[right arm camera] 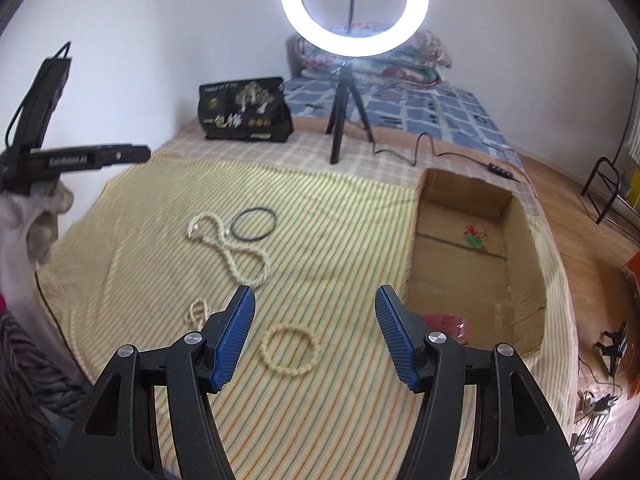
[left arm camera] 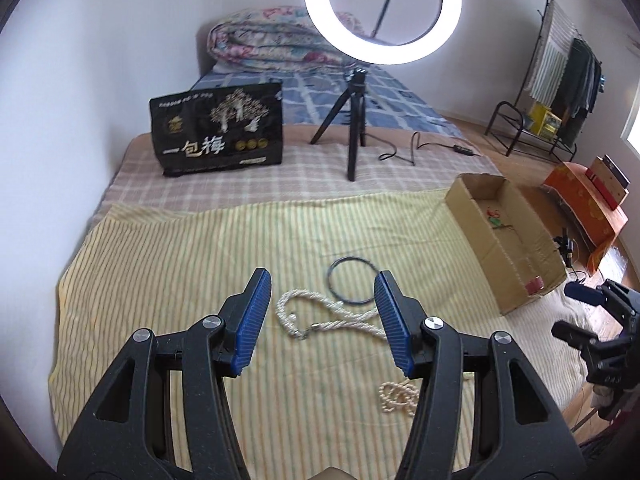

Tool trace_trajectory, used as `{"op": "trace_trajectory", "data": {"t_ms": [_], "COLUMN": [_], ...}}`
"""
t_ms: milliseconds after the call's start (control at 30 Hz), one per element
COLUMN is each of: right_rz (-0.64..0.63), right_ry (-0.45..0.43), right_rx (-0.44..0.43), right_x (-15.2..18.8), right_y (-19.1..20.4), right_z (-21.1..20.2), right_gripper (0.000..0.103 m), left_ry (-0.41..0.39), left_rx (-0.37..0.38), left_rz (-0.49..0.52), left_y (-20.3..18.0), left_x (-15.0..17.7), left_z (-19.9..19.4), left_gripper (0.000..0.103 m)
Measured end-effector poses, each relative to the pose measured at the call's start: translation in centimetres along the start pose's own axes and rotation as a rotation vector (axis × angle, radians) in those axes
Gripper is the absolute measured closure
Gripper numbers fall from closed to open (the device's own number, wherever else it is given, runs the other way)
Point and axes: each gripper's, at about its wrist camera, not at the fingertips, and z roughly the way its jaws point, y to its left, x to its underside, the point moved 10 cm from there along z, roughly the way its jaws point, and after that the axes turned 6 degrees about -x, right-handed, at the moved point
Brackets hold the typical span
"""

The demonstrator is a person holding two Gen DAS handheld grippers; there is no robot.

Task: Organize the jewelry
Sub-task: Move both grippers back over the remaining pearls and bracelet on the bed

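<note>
Looking at the jewelry first: a twisted pearl necklace (left arm camera: 328, 316) lies loose on the striped cloth (left arm camera: 180, 248) mid-frame in the left wrist view, with a thin dark bangle (left arm camera: 352, 280) touching its upper loop. A small bunch of beads (left arm camera: 400, 396) sits lower right, partly behind the tong arm. In the right wrist view a beaded bracelet (right arm camera: 290, 352) lies low centre, between the tongs.

Handling, my guess: all light. The necklace is limp and will drape and swing, so pinch it where the strands cross or near the clasp. The bangle is stiff, thin and likely slippery; take it across the rim. The bracelet is probably elastic, so any point on the ring works. The soft bed underneath gives, so press lightly.

Left tongs (left arm camera: 324, 320): open, empty, framing the necklace from above. Right tongs (right arm camera: 316, 336): open, empty, over the bracelet, not touching.

Container: cardboard box (right arm camera: 520, 264), open top, right of the cloth on the bed. Inside are a small green-and-red piece (right arm camera: 474, 236) near the far end and something red (right arm camera: 448, 324) at the near end; too blurred to identify. Otherwise it looks mostly bare.
</note>
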Motion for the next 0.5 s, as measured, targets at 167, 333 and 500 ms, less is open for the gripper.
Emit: {"op": "trace_trajectory", "data": {"t_ms": [167, 333, 500], "right_rz": [-0.022, -0.087, -0.144], "right_ry": [0.059, 0.084, 0.099], "right_rx": [-0.031, -0.056, -0.069], "right_x": [2.1, 3.4, 4.5], "right_y": [1.4, 3.0, 4.2], "right_z": [1.7, 2.6, 3.6], "right_gripper": [0.041, 0.041, 0.041], "left_ry": [0.035, 0.070, 0.106], "left_rx": [-0.021, -0.031, -0.013], "left_rz": [-0.027, -0.053, -0.045], "left_y": [1.8, 2.9, 2.2], "left_x": [0.9, 1.6, 2.5], "left_z": [1.1, 2.2, 3.1], "left_gripper": [0.048, 0.048, 0.048]}}
